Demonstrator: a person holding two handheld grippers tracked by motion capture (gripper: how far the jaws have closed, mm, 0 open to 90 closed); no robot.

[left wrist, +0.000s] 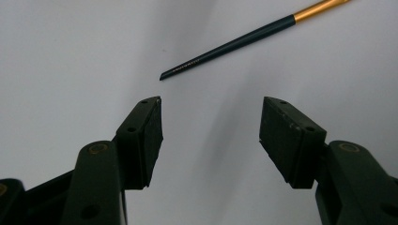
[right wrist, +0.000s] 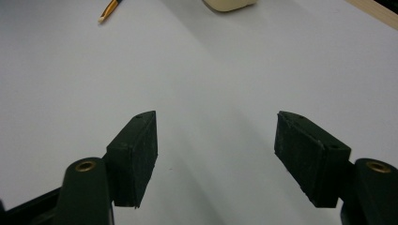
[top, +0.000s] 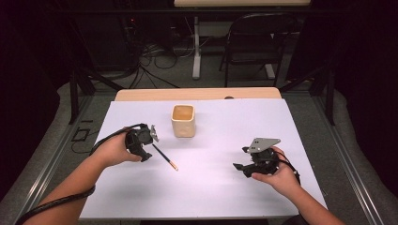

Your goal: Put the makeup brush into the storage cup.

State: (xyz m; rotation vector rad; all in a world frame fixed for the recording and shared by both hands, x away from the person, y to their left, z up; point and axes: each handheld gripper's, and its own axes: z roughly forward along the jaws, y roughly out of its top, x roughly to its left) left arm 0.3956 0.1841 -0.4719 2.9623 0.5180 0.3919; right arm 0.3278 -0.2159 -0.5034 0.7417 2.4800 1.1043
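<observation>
A thin brush (top: pixel 165 157) with a dark tapered handle, gold ferrule and pale tip lies flat on the white table cover (top: pixel 211 192), left of centre. In the left gripper view its pointed handle end (left wrist: pixel 187 65) lies just beyond the open jaws, untouched. My left gripper (top: pixel 146 149) sits at the handle end, open and empty (left wrist: pixel 212 101). A cream square cup (top: pixel 183 120) stands upright behind the brush. My right gripper (top: pixel 240 167) rests at the right, open and empty (right wrist: pixel 216 115), aimed toward the brush tip (right wrist: pixel 109 9) and the cup (right wrist: pixel 230 3).
The wooden table edge (top: pixel 197 93) shows behind the white cover. A folding chair (top: pixel 256 42), a table leg and floor cables lie beyond it. Metal frame rails run along both sides of the table.
</observation>
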